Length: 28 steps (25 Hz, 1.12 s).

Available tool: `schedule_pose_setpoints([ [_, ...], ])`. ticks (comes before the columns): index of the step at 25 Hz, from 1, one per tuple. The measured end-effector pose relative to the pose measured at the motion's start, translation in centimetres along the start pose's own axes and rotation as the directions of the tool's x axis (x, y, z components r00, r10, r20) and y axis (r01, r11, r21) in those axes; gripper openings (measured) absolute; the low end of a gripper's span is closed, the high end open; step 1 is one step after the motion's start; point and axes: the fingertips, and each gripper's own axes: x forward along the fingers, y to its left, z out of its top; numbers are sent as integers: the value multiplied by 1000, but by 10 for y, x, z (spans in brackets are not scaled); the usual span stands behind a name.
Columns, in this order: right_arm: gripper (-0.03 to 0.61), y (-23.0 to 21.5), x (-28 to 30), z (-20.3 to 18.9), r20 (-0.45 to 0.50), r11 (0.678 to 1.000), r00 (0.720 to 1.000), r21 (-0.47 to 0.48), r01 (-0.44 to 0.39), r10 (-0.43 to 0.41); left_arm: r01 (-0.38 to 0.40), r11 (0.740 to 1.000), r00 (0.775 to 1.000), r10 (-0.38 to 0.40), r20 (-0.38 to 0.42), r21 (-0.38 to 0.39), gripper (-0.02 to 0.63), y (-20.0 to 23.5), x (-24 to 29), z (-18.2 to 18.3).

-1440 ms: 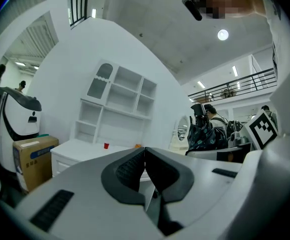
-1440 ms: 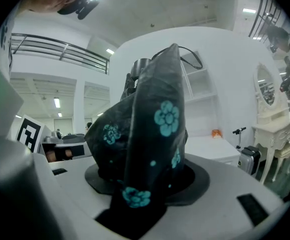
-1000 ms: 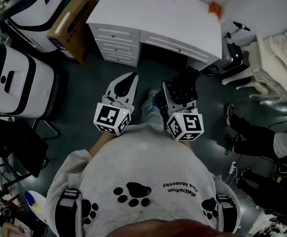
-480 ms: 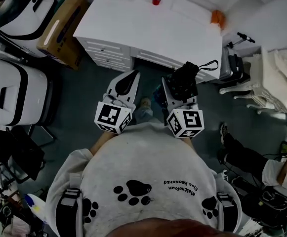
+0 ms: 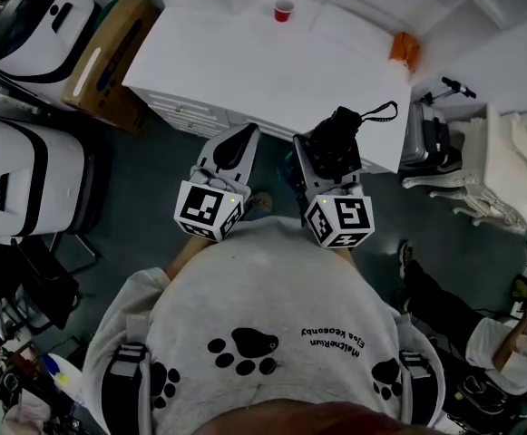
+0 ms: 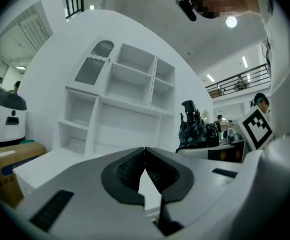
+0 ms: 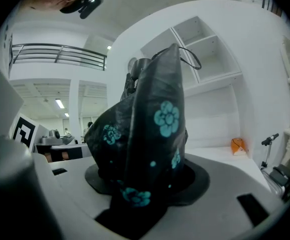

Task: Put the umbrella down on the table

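Observation:
A folded black umbrella (image 5: 336,137) with teal flowers (image 7: 149,129) and a black wrist loop stands up between the jaws of my right gripper (image 5: 328,159), which is shut on it. It hangs over the near edge of the white table (image 5: 245,71). My left gripper (image 5: 234,148) points at the same edge, its dark pads (image 6: 130,171) touching and holding nothing. From the left gripper view the umbrella (image 6: 194,129) shows at the right.
A red cup (image 5: 283,10) and an orange object (image 5: 403,45) sit at the table's far side, below white shelves (image 6: 125,99). A cardboard box (image 5: 104,57) and white machines (image 5: 27,166) stand at the left. A seated person (image 5: 463,320) is at the right.
Both grippers and the umbrella have come closer to the table; the umbrella's tip now overlaps its near edge. Neither grip has changed.

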Motion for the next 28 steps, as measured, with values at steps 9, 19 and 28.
schedule_pose_setpoints([
  [9, 247, -31, 20, 1, -8, 1000, 1000, 5, -17, 17, -15, 1000, 1000, 15, -1, 11, 20, -1, 33, -3],
  [19, 247, -49, 53, -1, -37, 999, 999, 38, 3, -1, -11, 1000, 999, 11, -46, -11, 20, 27, 64, -9],
  [28, 247, -80, 113, -6, -78, 996, 995, 65, 60, -55, 55, 998, 993, -57, -105, -22, 20, 66, 128, -21],
])
